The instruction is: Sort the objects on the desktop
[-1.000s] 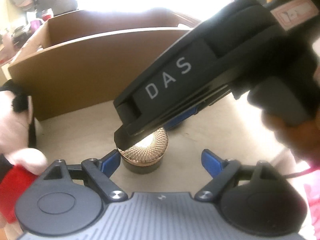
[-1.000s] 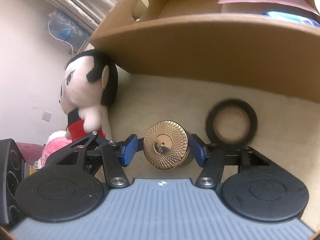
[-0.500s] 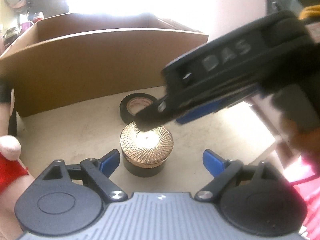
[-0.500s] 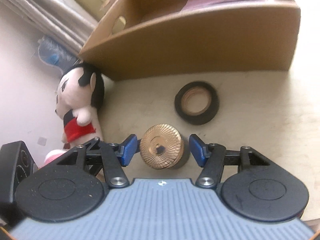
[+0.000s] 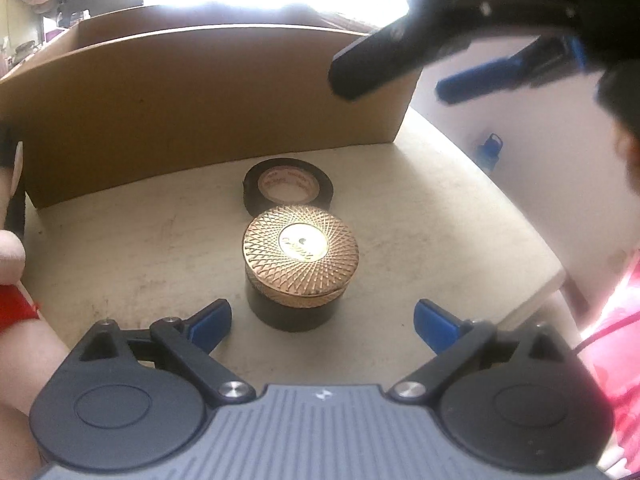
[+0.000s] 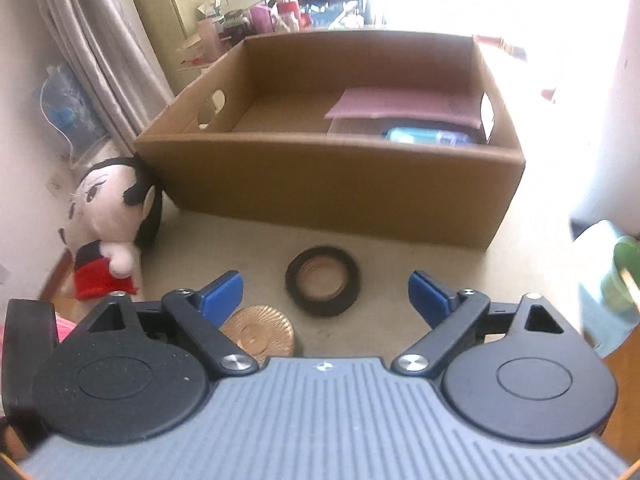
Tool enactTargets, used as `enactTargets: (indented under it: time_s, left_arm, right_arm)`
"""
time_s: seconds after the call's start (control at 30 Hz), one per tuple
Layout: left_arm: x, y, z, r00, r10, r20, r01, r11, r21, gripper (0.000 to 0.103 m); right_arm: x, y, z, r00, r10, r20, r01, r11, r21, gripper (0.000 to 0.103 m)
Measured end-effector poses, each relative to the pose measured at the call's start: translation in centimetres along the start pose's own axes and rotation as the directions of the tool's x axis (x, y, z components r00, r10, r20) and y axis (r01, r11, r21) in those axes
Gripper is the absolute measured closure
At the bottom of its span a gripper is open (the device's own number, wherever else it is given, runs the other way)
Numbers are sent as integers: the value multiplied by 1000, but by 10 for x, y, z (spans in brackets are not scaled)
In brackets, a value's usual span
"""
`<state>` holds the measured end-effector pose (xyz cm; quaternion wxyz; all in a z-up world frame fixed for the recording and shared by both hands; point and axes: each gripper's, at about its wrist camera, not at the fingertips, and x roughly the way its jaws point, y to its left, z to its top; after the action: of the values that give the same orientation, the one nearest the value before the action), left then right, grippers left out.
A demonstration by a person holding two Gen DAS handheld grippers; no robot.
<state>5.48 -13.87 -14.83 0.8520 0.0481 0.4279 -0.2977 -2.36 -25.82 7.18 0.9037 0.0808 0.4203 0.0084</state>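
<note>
A dark jar with a gold patterned lid stands upright on the beige table, just in front of my left gripper, whose jaws are opening with nothing between the pads. Behind the jar lies a roll of black tape. My right gripper hangs blurred above at the upper right. In the right wrist view my right gripper is raised, its jaws opening and empty; the gold-lidded jar peeks out below its left finger, and the black tape roll lies ahead. A plush doll leans at the left.
A large open cardboard box stands behind the objects, holding a pink flat item and a blue packet. The table edge curves away on the right. A curtain hangs at the left; a green cup sits far right.
My right gripper let go of the gold-lidded jar, opened wide and lifted up and back. My left gripper widened and edged closer to the jar. The jar stays on the table.
</note>
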Motion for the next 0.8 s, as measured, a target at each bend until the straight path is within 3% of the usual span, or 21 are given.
enactTargets:
  time_s: [0.13,0.33,0.6,0.8]
  left_arm:
    - [-1,3,-3,1000,5,4,-5,1000,-10,0]
    - [-9,1,-7,1000,11,5,-11,1000,8,0]
    - [-15,4,-13,1000,0,9,0,1000,12,0]
    - [-33,7,-15,1000,-11,7,11,1000,9,0]
  right_arm:
    - [-10,8,6,998,-40,51,43,997,-57,1]
    - [-24,23,6,977,-117,176,148,974,-173,1]
    - [-26,29,11,977,-140,159,175,955,-237,1]
    - [-31,30,12,978,-109,179,154,953,-261,1]
